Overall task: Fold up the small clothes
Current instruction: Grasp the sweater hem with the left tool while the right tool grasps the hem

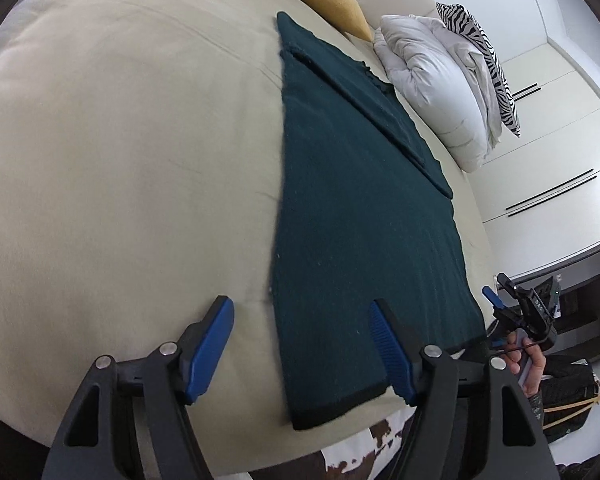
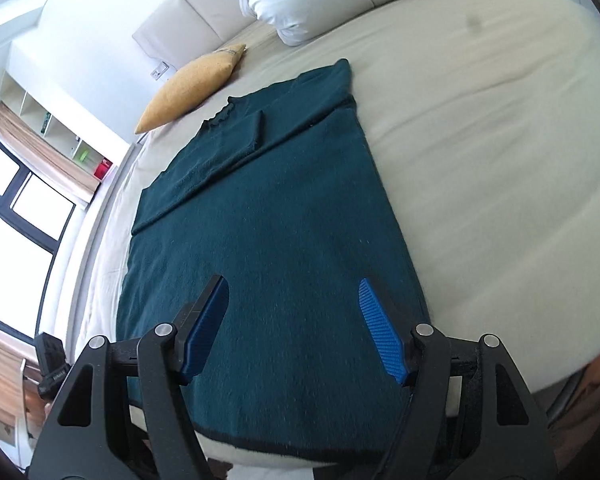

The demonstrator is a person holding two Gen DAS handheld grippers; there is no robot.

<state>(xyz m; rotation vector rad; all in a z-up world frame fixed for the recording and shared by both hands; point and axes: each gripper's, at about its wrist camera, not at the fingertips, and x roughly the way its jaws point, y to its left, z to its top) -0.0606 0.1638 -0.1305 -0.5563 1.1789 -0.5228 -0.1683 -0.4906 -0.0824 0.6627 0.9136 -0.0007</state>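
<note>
A: While both are held spread and empty, the left gripper [image 1: 302, 354] and right gripper [image 2: 294, 330] are poised over the hem of the dark green sweater [image 2: 268, 216], laid flat on the bed [image 2: 480, 160].

B: Both hem corners should be pinched evenly before folding. No containers are seen.

I can't read any text, label, brand or number in either wrist view from here. The only candidate is some small pale marking on the black body of the right gripper [image 1: 538, 312] as seen from the left wrist camera (a few characters, too blurred for me to make out). A similar faint mark sits on the black device [image 2: 52, 376] at the lower left edge of the right wrist view, and that is unreadable too.
</note>
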